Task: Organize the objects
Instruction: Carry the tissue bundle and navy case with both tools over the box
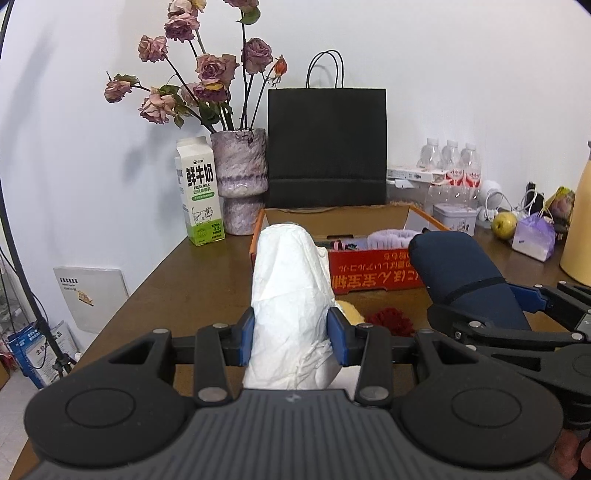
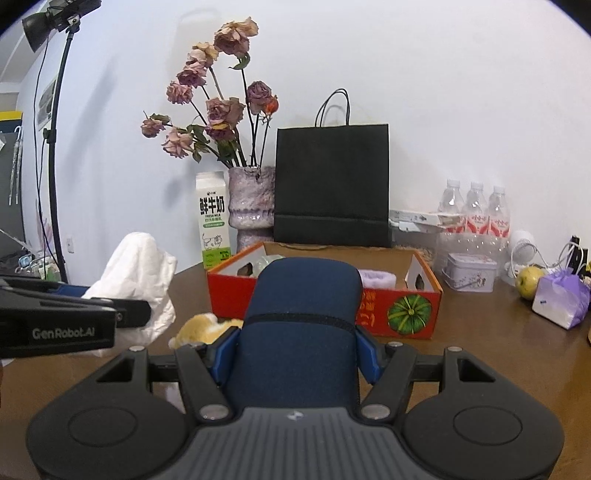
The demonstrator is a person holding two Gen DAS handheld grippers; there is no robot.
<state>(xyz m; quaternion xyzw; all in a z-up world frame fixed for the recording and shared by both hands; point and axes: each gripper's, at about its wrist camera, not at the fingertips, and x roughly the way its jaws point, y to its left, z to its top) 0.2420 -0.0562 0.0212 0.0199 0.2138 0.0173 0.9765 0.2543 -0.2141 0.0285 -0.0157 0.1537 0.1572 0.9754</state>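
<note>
Both jaws are clamped: left gripper (image 1: 291, 341) on a white wad (image 1: 291, 295), right gripper (image 2: 295, 354) on a navy pouch (image 2: 301, 332), both just short of the red box (image 2: 402, 314). Guessing I should clear its near wall before letting go.

Both views are evenly and fairly brightly lit, with soft, cool light on the white wall (image 1: 461, 74). The dried roses (image 1: 207, 74) throw faint, blurred shadows onto the wall to their left, so light reaches them from the right. A studio lamp (image 2: 55, 18) on a stand sits far left of the roses in the right wrist view. Fisheye bending curves the table edge (image 1: 122, 306), and dark vignetting cuts the corners. Focus is sharp, without motion blur; the tabletop shows mild sheen
</note>
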